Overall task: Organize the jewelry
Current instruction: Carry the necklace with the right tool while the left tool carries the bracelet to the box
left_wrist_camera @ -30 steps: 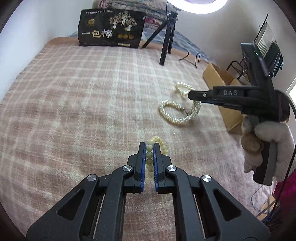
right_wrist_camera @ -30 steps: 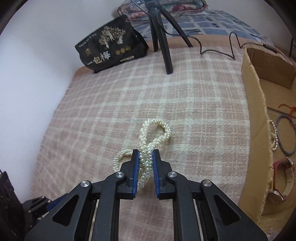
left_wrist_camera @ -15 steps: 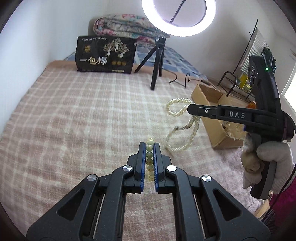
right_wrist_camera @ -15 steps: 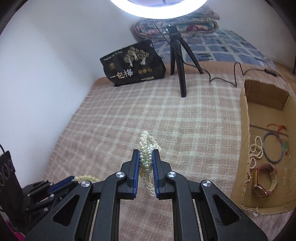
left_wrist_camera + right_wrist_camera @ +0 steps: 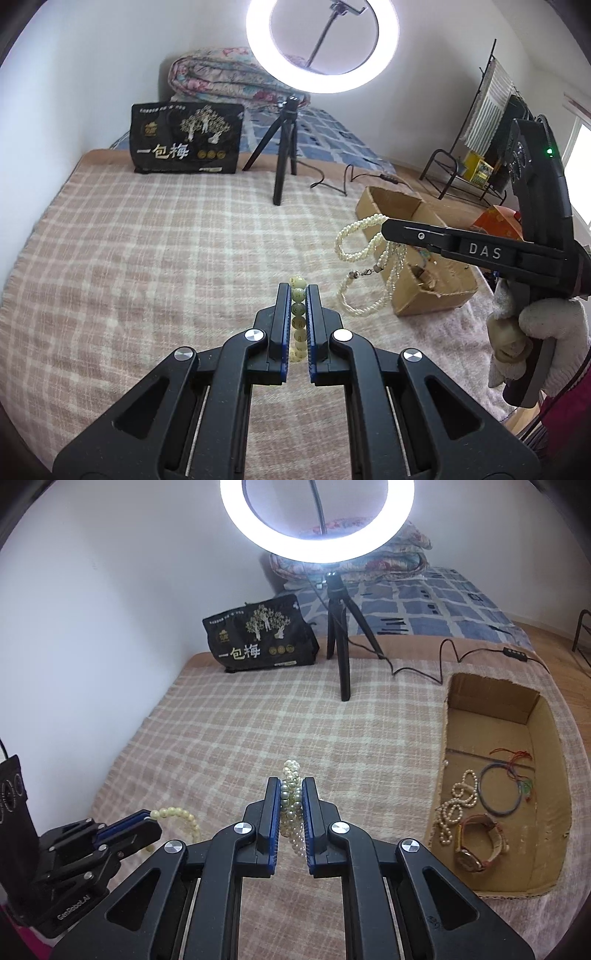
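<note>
Pearl necklace hangs clenched in the right gripper jaws; the left gripper jaws clench a pale bead bracelet above the blanket.

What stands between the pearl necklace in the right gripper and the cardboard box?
Nothing visible. The pearl necklace hangs lifted in the right gripper; only bare blanket separates it from the cardboard box, whose near wall it must clear.

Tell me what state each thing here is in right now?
Left gripper: shut on the yellow-green bead bracelet.
Right gripper: shut on the white pearl necklace, lifted and dangling.
Brown cardboard box: open, holding jewelry.
White ring light: lit.
Brown-strap wristwatch: lying in the box.
</note>
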### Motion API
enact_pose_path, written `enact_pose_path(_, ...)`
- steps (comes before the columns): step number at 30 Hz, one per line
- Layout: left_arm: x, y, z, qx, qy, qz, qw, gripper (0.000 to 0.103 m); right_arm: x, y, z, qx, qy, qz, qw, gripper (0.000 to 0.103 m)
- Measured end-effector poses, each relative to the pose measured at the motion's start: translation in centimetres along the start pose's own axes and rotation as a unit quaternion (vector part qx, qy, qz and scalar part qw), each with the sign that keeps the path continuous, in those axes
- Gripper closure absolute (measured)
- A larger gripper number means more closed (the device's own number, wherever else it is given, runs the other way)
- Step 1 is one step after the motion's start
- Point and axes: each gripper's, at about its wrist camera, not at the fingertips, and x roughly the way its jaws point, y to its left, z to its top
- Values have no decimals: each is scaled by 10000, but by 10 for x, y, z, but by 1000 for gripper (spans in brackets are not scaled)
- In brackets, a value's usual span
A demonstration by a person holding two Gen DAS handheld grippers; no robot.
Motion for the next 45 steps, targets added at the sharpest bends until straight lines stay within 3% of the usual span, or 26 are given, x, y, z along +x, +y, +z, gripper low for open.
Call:
enact_pose_path(21,5,-59,25,414,-227,-278,9985,98,-52,-32,13,20,-547,-209,9983,93)
enact_pose_path(37,37,-107,43,684,-183,-537,9960,98,-70,-93,36,314,-892,-632,9935,93)
enact_pose_path(45,59,-132,55,837,-120,-682,9941,98,-62,-123,45,373,-841,-987,9909,94)
